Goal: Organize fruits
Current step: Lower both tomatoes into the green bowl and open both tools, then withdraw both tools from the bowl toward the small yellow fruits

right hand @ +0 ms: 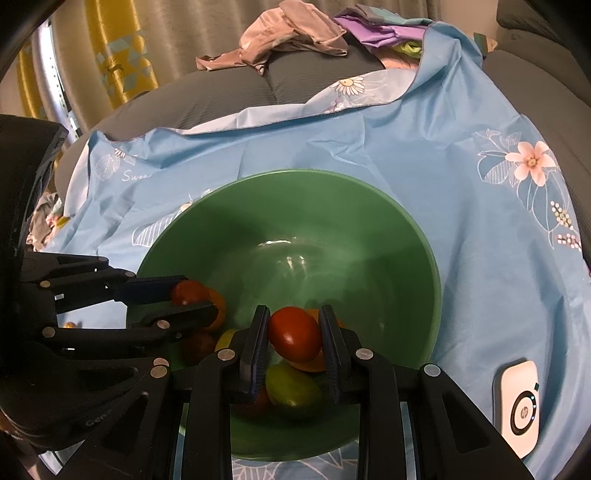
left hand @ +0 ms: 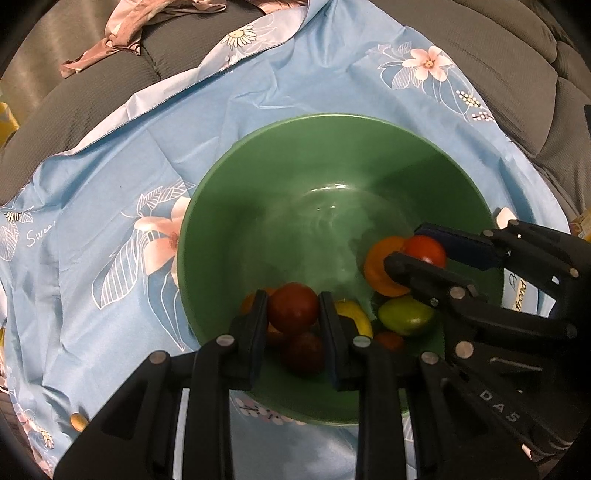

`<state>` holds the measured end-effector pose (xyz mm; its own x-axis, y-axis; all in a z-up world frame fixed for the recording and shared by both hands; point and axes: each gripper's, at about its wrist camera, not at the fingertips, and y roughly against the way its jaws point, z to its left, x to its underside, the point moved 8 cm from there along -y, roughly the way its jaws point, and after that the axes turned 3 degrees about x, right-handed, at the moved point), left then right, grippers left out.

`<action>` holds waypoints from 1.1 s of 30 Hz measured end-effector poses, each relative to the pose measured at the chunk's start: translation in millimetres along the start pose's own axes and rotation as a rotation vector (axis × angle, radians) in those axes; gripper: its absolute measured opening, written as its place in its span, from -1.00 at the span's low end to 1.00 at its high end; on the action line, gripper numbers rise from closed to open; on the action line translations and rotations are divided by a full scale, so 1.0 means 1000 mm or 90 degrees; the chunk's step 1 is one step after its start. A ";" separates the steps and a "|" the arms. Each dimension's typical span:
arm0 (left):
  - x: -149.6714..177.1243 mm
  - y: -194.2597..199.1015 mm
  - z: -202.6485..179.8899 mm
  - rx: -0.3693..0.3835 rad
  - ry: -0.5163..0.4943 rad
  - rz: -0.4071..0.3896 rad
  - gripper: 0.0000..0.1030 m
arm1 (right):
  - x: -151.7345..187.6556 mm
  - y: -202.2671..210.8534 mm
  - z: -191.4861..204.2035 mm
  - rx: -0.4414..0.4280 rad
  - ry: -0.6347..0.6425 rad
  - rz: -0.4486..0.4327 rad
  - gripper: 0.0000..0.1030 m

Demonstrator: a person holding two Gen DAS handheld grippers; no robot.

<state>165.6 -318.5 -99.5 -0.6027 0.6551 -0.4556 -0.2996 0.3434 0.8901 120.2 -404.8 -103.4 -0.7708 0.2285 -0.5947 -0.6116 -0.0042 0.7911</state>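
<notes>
A green bowl (left hand: 258, 177) sits on a blue floral cloth (left hand: 110, 177) and holds several small fruits. My left gripper (left hand: 293, 314) reaches into its near side, shut on a dark red tomato (left hand: 293, 308). Coming in from the right, my right gripper (left hand: 413, 247) is shut on a bright red tomato (left hand: 424, 251). An orange fruit (left hand: 380, 269), a green fruit (left hand: 406, 314), a yellow fruit (left hand: 356, 314) and another dark red one (left hand: 304, 352) lie in the bowl. In the right wrist view the right gripper (right hand: 295, 328) clamps its tomato (right hand: 295, 334) above the bowl (right hand: 351, 229), and the left gripper (right hand: 192, 293) clamps its tomato (right hand: 188, 291).
The cloth (right hand: 443, 166) covers a grey cushioned sofa (left hand: 110, 81). A white round-buttoned device (right hand: 519, 402) lies on the cloth right of the bowl. Crumpled clothes (right hand: 291, 33) are piled at the back. A small tan object (left hand: 78, 421) lies on the cloth at lower left.
</notes>
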 end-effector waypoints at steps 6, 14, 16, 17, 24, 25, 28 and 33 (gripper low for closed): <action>-0.001 -0.002 -0.002 -0.001 -0.002 0.006 -0.48 | 0.000 -0.001 0.000 0.003 -0.001 0.002 -0.43; -0.001 -0.002 0.002 -0.011 0.004 0.006 -0.14 | 0.001 -0.001 -0.006 0.014 -0.009 0.005 -0.43; -0.002 0.001 0.004 -0.012 0.009 0.000 -0.10 | 0.001 -0.001 -0.007 0.017 -0.012 0.006 -0.43; -0.002 0.004 0.004 -0.011 0.012 -0.005 -0.08 | 0.000 0.001 -0.007 0.019 -0.015 0.003 -0.43; 0.000 0.059 0.019 0.012 0.062 -0.114 0.45 | -0.003 0.021 -0.011 0.038 -0.024 -0.016 -0.17; 0.003 0.068 0.022 0.015 0.072 -0.127 0.46 | -0.004 0.026 -0.010 0.038 -0.024 -0.021 -0.17; 0.017 0.095 0.031 0.014 0.099 -0.160 0.54 | -0.005 0.038 -0.003 0.031 -0.025 -0.036 -0.17; 0.067 0.134 0.066 -0.032 0.158 -0.195 0.55 | -0.003 0.063 0.025 -0.022 -0.004 -0.071 -0.17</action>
<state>134.0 -184.1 -11.7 -0.6383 0.3435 -0.6889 -0.5249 0.4604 0.7159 88.5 -381.3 -48.5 -0.6965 0.2354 -0.6778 -0.6994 -0.0120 0.7146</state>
